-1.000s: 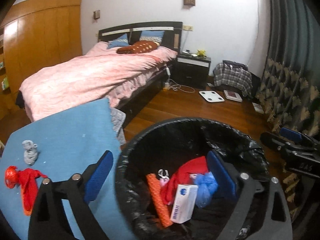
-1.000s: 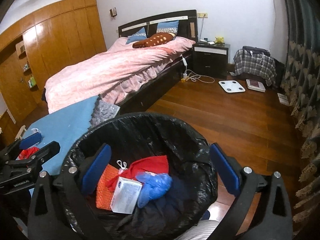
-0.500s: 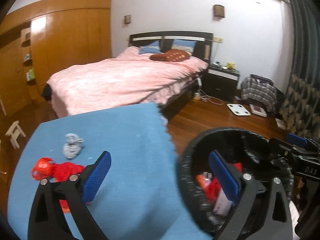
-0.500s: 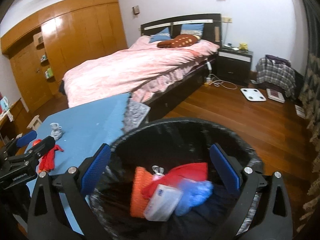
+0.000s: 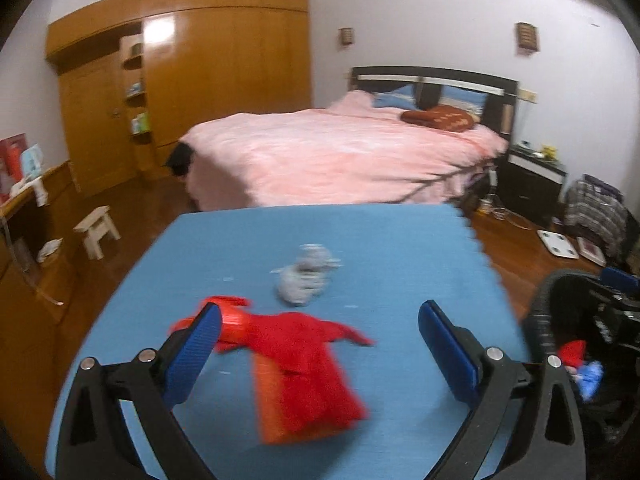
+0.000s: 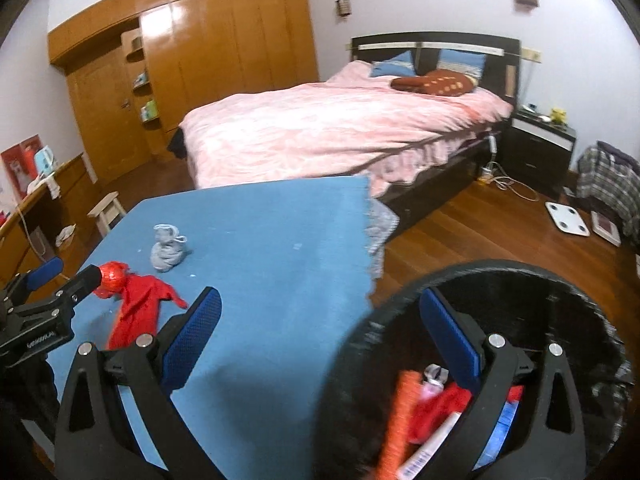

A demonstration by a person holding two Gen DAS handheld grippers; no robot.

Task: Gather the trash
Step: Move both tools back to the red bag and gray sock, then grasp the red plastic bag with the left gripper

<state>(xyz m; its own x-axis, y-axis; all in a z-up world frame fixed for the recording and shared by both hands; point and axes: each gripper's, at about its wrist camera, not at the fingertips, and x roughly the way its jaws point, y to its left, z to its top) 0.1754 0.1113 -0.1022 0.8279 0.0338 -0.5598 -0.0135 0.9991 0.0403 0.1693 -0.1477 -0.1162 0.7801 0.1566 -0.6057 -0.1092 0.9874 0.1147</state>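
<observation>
a: looking down my left gripper point(image 5: 320, 344) first; its blue pads point(image 5: 192, 354) are spread wide with nothing between them, and it hangs over the blue table cover point(image 5: 400, 248); right under the gap lies the red rag point(image 5: 308, 372), flat on the cover, with a round red bit at its far-left end.

b: and your other side?

a: my right gripper point(image 6: 320, 340) is just as wide apart and holds nothing; its left finger is over the blue cover's near edge, its right finger is over the mouth of the black-lined bin point(image 6: 568, 292); inside the bin i see an orange strip point(image 6: 400, 412), something red and a white box, blurred.

b: where's the trash that's left?

a: on the cover; the red rag sits at the left in the right view, with the tip of my left gripper beside its round end; i cannot tell if they touch; just past it is a small grey crumpled wad point(image 5: 306, 276), close to the rag but apart from it; the bin stands off the cover's right edge, on the wooden floor point(image 6: 500, 232).

b: further out?

a: a little white stool point(image 5: 98, 230) on the floor to the left; beyond the table a bed with a pink quilt point(image 5: 340, 152) and a dark red spotted pillow point(image 6: 436, 82) by the headboard; a dark nightstand point(image 6: 540, 144) to its right, a white scale point(image 6: 567, 218) on the floor, and wooden wardrobes point(image 5: 200, 72) along the far-left wall.
</observation>
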